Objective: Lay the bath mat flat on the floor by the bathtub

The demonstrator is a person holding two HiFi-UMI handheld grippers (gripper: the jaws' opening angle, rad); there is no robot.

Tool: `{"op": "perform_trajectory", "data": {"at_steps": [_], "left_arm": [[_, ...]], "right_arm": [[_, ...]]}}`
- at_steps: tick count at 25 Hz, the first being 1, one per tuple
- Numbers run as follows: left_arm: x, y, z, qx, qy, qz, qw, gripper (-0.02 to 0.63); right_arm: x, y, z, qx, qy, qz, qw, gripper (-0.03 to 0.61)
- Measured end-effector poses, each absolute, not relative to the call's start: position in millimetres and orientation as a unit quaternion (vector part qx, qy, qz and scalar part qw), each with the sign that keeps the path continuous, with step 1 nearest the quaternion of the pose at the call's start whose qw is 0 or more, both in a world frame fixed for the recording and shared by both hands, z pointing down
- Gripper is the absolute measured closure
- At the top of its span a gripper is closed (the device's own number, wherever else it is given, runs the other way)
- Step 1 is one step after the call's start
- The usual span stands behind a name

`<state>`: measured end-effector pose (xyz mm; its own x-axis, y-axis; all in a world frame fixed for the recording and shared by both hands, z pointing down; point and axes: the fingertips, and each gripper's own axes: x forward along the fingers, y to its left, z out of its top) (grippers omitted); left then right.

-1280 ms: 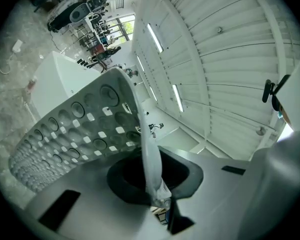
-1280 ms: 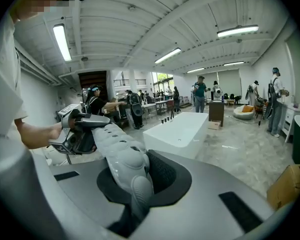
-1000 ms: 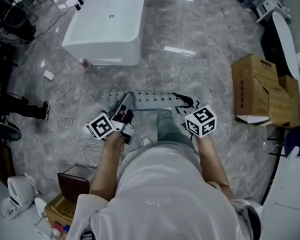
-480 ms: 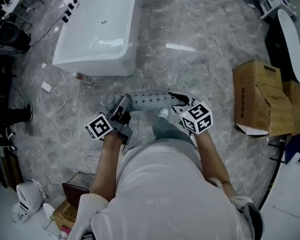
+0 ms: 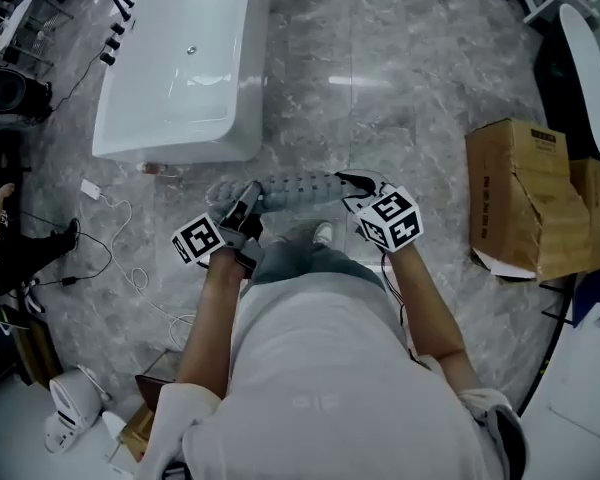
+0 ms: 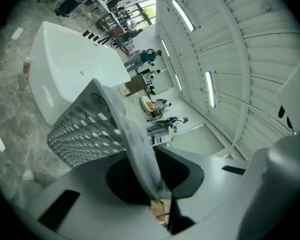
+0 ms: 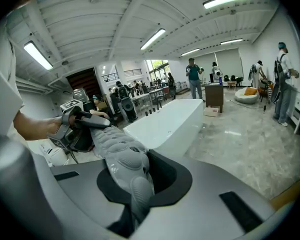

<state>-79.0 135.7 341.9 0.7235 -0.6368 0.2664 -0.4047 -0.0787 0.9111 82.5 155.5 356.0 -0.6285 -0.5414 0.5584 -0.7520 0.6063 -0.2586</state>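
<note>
The grey bath mat (image 5: 292, 185), with rows of holes and bumps, hangs stretched in the air between my two grippers, a short way in front of the white bathtub (image 5: 180, 68). My left gripper (image 5: 244, 208) is shut on the mat's left end, and in the left gripper view the mat's edge (image 6: 135, 139) runs down into the pinched jaws (image 6: 159, 191). My right gripper (image 5: 356, 182) is shut on the right end. In the right gripper view the mat (image 7: 117, 151) leads from those jaws (image 7: 135, 204) across to the left gripper (image 7: 70, 126), with the bathtub (image 7: 165, 121) behind.
An open cardboard box (image 5: 525, 198) stands on the marble floor at the right. A white charger and cable (image 5: 92, 190) lie left of the tub's near end. A small bottle (image 5: 156, 169) sits at the tub's base. People stand in the background (image 7: 194, 76).
Both grippers have carried the mat forward toward the bathtub's near end. The mat stays stretched between them, and both grips are unchanged.
</note>
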Motion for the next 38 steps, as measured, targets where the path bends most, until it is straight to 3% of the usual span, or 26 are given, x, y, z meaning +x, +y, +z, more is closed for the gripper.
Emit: {"op": "perform_trajectory", "data": {"at_steps": [21,38], "left_arm": [[-39,-152,477,0.711,-0.325,0.008,0.624,0.563],[21,-404,591,0.716,-0.371,0.037,0.59,0.561]], "right_arm": [[118,-109,481,0.44,-0.79,0.326,0.275,0.537],[181,-366,604,0.485,-0.773,0.34,0.227,0.537]]}}
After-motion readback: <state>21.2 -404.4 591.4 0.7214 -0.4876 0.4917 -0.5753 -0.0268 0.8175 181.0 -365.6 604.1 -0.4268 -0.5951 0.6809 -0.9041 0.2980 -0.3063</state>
